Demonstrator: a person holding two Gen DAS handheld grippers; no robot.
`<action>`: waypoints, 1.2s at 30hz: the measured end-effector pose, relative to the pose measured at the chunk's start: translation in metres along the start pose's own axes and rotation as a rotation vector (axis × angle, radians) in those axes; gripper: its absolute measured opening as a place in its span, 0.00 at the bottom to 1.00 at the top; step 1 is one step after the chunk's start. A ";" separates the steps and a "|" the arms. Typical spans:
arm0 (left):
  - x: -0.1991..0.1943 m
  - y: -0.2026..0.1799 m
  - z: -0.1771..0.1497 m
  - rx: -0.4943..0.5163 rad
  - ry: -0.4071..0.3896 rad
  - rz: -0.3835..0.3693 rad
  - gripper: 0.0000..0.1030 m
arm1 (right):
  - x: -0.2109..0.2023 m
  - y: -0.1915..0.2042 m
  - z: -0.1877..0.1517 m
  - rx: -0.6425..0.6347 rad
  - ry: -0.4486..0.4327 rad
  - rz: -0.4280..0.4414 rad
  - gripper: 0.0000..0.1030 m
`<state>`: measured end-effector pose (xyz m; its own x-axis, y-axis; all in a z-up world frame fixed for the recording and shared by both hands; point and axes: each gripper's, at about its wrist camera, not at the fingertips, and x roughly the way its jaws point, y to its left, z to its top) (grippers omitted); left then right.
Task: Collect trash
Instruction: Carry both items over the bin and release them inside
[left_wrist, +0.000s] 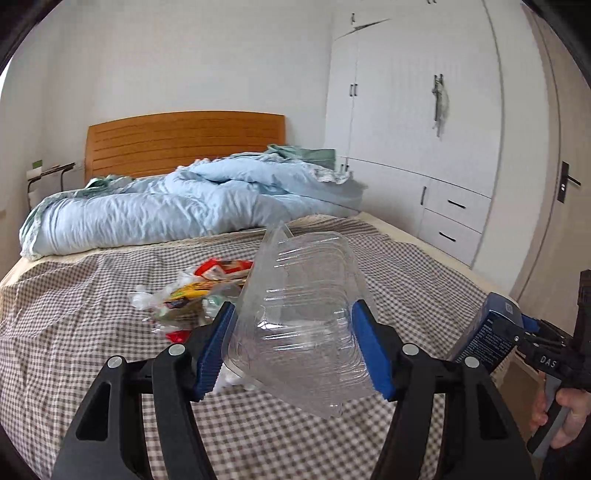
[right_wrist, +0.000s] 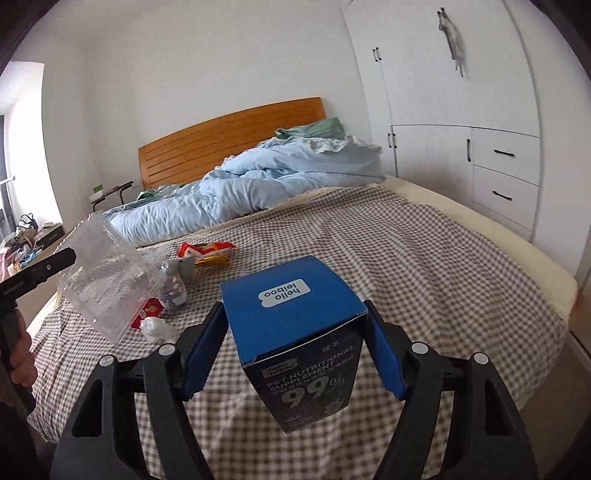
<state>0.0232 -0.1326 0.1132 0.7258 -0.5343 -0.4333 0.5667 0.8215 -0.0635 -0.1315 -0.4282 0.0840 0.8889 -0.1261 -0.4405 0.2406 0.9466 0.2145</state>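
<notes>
My left gripper (left_wrist: 295, 314) is shut on a clear plastic clamshell container (left_wrist: 303, 317), held above the checked bedspread (left_wrist: 92, 332); the same clear container (right_wrist: 107, 280) shows at the left of the right wrist view. My right gripper (right_wrist: 295, 317) is shut on a blue pet-supplement box (right_wrist: 295, 332), lifted over the bed; that blue box (left_wrist: 487, 332) appears at the right edge of the left wrist view. A heap of wrappers (left_wrist: 199, 291) lies on the bed: red and yellow packets (right_wrist: 207, 253), a crumpled white tissue (right_wrist: 157, 328) and a small bag (right_wrist: 173, 288).
A rumpled light-blue duvet (left_wrist: 177, 206) covers the head of the bed below the wooden headboard (left_wrist: 184, 140). White wardrobes with drawers (left_wrist: 443, 166) stand at the right. A person's hand (left_wrist: 569, 417) grips the other tool. A cluttered side table (right_wrist: 33, 236) sits far left.
</notes>
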 end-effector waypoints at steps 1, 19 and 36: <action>0.000 -0.018 -0.002 0.030 0.006 -0.024 0.60 | -0.008 -0.011 -0.003 0.004 0.001 -0.012 0.68; 0.056 -0.299 -0.108 0.289 0.255 -0.480 0.60 | -0.125 -0.216 -0.137 0.133 0.195 -0.444 0.68; 0.153 -0.428 -0.327 0.635 0.560 -0.509 0.60 | -0.084 -0.302 -0.307 0.356 0.384 -0.541 0.68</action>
<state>-0.2357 -0.5008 -0.2204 0.1410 -0.4883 -0.8612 0.9830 0.1727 0.0630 -0.3990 -0.6122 -0.2117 0.4281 -0.3723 -0.8235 0.7743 0.6209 0.1219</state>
